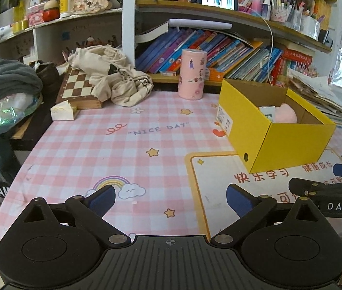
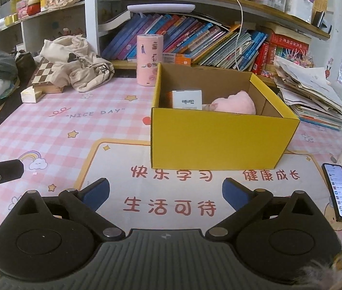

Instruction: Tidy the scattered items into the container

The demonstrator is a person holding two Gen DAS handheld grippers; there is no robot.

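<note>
A yellow cardboard box [image 2: 219,140] stands open on the pink checked tablecloth, just beyond my right gripper [image 2: 166,191]. Inside it lie a pink plush toy [image 2: 234,104] and a small white carton [image 2: 187,99]. In the left wrist view the same yellow box [image 1: 292,145] sits to the right, with the plush toy [image 1: 286,114] and the carton [image 1: 267,112] showing over its rim. My left gripper [image 1: 171,198] hovers low over the cloth, open and empty. The right gripper is open too, nothing between its blue pads [image 2: 234,194]. Its black body [image 1: 325,193] reaches into the left wrist view from the right.
A pink cylinder [image 2: 149,60] stands behind the box near the bookshelf. A chessboard box [image 1: 79,89] under a cream garment [image 1: 113,77] lies at the back left, a small tissue pack [image 1: 62,112] beside it. A lit phone [image 2: 340,191] lies at the right. Stacked papers [image 2: 311,96] crowd the right rear.
</note>
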